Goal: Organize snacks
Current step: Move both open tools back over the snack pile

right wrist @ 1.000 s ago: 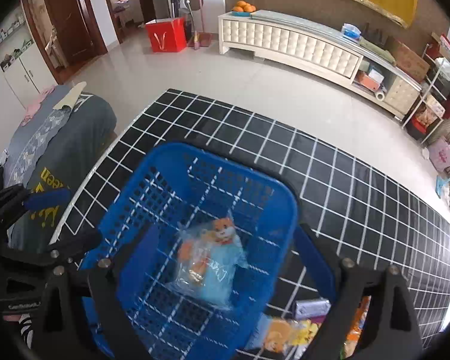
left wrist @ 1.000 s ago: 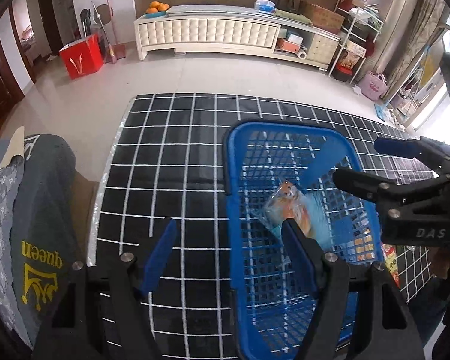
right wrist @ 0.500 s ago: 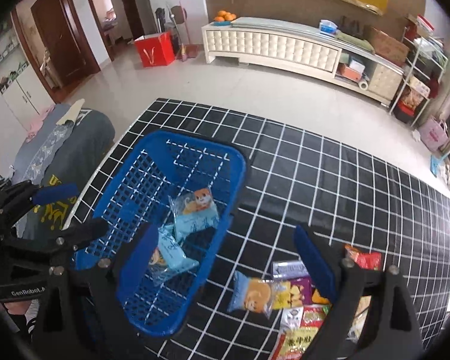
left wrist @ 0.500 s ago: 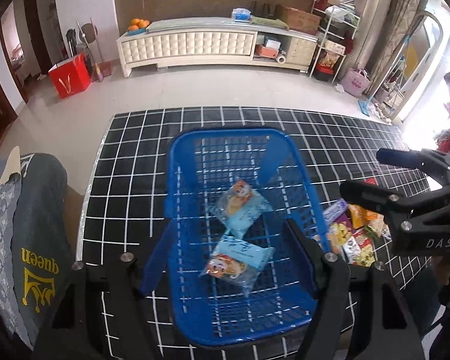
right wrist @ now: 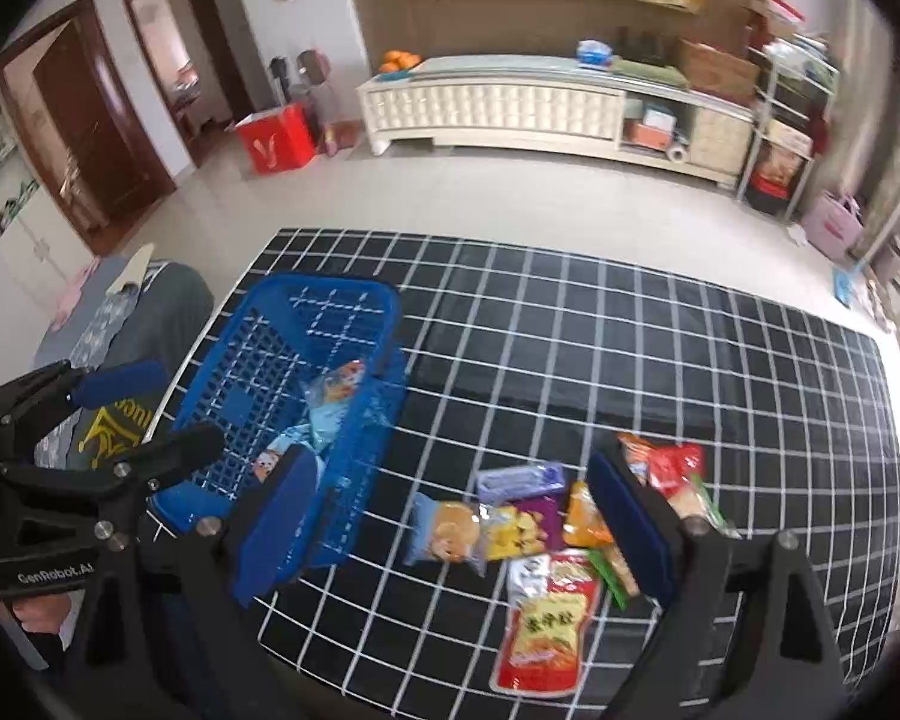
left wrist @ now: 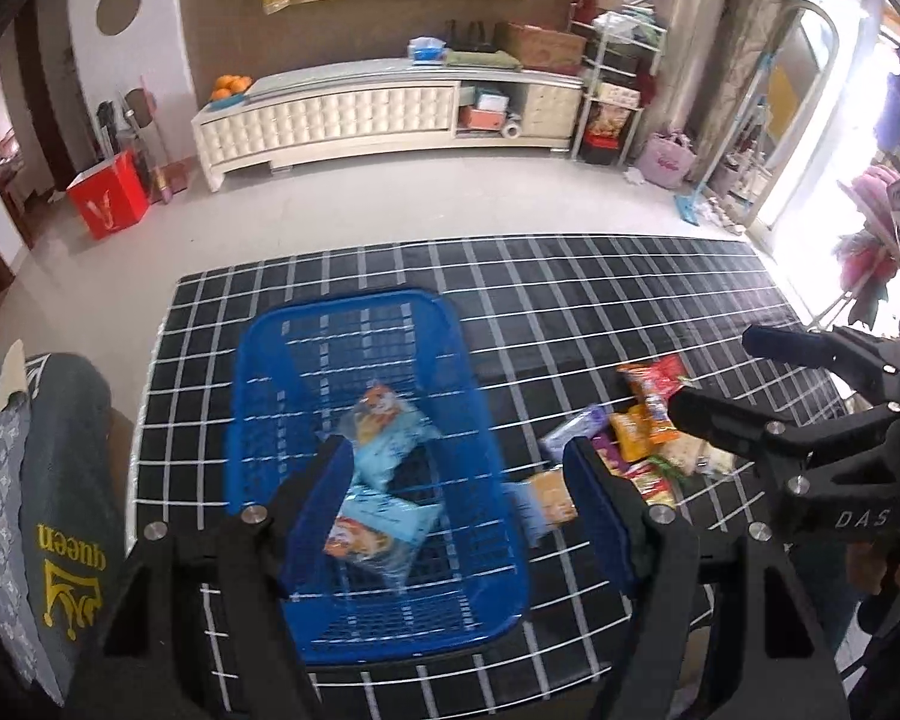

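Two pale-blue snack packs [left wrist: 384, 480] lie inside the blue basket [left wrist: 270, 360], one overlapping the other, on its mesh floor. The basket sits on a black mat [left wrist: 570, 300] with a white grid. Just right of the basket a loose pile of snacks [right wrist: 546, 528] is spread on the mat — a pack with a round cake picture [right wrist: 450, 531] nearest the basket, a purple wrapper [right wrist: 519, 480] behind it, a large red pouch [right wrist: 546, 630] at the near edge and red-and-orange packs [right wrist: 666, 465] on the far right.

The left gripper [left wrist: 459, 498] hangs over the basket's near right part, fingers wide apart and empty. The right gripper [right wrist: 450, 516] hovers over the pile, fingers also spread and holding nothing.

Left of the mat lies a grey cloth [left wrist: 60, 480] with yellow lettering. Beyond, on the tiled floor, stand a red box [right wrist: 276, 138] and a long white cabinet [right wrist: 510, 108] with oranges [right wrist: 399, 60] on top.
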The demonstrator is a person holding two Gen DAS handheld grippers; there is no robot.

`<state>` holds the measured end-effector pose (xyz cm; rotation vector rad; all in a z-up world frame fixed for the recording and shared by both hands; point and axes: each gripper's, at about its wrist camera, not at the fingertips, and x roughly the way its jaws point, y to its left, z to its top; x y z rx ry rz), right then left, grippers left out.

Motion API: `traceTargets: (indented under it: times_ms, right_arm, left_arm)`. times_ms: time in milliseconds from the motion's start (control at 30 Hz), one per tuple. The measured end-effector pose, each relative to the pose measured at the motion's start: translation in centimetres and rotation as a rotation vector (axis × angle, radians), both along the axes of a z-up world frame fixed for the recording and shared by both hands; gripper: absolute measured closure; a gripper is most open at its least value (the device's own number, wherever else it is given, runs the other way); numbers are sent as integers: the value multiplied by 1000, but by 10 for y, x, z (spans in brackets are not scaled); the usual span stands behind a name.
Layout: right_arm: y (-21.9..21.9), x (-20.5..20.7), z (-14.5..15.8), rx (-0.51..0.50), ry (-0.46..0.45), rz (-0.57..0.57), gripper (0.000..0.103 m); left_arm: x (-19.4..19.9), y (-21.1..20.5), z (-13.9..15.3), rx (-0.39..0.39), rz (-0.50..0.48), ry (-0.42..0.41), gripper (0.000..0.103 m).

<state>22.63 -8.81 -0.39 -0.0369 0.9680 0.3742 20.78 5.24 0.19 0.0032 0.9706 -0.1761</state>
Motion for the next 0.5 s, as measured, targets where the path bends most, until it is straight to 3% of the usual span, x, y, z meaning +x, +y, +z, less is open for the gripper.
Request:
traceTargets:
  times_ms: [233,500]
  right_arm:
    - [-49,-13,3,-15,-14,-64,9]
    - [-99,-20,-15,-24,11,-125,9]
  left_arm:
    - [1,-46,-3,13,-65,0,32]
    - [6,-90,-19,3,-103,39,33]
